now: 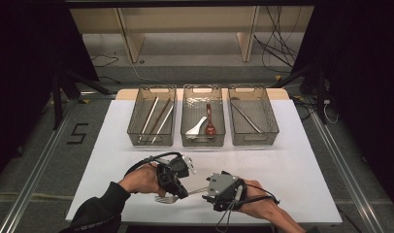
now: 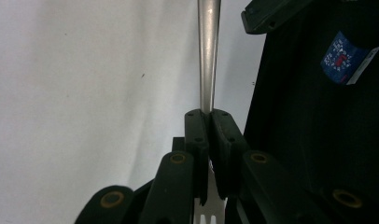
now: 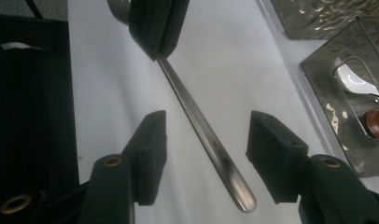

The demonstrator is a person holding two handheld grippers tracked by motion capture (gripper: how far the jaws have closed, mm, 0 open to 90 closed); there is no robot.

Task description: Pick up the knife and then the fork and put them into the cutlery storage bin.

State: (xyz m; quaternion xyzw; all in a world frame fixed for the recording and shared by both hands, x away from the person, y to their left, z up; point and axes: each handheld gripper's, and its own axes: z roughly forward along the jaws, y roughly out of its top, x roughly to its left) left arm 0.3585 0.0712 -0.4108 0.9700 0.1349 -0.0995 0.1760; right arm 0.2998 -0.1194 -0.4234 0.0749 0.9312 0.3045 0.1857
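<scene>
My black left gripper (image 1: 178, 187) and black right gripper (image 1: 210, 194) flank a silver steel fork (image 3: 204, 133) over my white table (image 1: 292, 165). A reddish-brown spoon (image 1: 209, 124) lies in a clear, grey-tinted bin (image 1: 203, 141).

Left hand-held gripper (image 1: 178, 187): matte black body, thick black cable looping off its back, small grey bracket on the side facing the trays. Black jaw links (image 2: 178, 186) with brass-coloured pivot bushings; black rectangular pads (image 2: 197, 140), each with small recessed screw holes.

Right hand-held gripper (image 1: 205, 194): same black build, plus a grey three-cornered plate (image 1: 221, 183) on top with dark screw heads. Thin black cables trail off its rear. Its pads (image 3: 150, 149) are chunky black blocks, same brass bushings on the links. Blue-white-red sticker (image 2: 344, 58) on its black housing.

Person: dark long sleeve (image 1: 100, 206) behind the left hand-held gripper.
</scene>
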